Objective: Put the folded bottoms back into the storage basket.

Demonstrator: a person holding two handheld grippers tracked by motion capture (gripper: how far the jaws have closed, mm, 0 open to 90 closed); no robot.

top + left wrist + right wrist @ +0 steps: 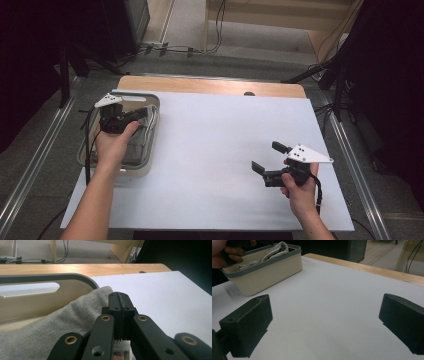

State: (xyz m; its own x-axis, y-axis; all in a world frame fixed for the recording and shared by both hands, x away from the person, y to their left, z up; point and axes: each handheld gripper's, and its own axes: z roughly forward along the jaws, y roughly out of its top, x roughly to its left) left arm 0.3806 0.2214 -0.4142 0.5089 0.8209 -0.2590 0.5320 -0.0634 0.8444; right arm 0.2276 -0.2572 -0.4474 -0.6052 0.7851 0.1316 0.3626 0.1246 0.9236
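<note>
Far left on the white sheet-covered table [215, 150]: a cream rectangular plastic basket with a grey rim [150, 165], handle slot cut in its end wall, sitting at the sheet's left edge. Inside the basket lies crumpled grey fabric [62, 320], soft knit look, heaped against the wall; from the right gripper view the contents read as pale folded cloth with light strips poking above the rim [278, 248], exact item cannot be told. The left hand [114, 145] holds the left gripper [142, 114] over the basket's far half, grey three-cornered plate on top. In the left gripper view its black jaws are pressed tight together, tips right at the grey fabric [139, 137]; a little cloth shows at the base of the jaws, so it looks to be pinching the fabric, though the nip itself is hidden. Middle of the sheet is bare white. A strip of light wooden tabletop [210, 85] shows beyond the sheet's far edge. Right side: right hand [300, 190] holds the right gripper [269, 157] low above the sheet, well apart from the basket, pointing left toward it. Its two black jaws are spread wide, nothing between them, white sheet visible through the gap.
</note>
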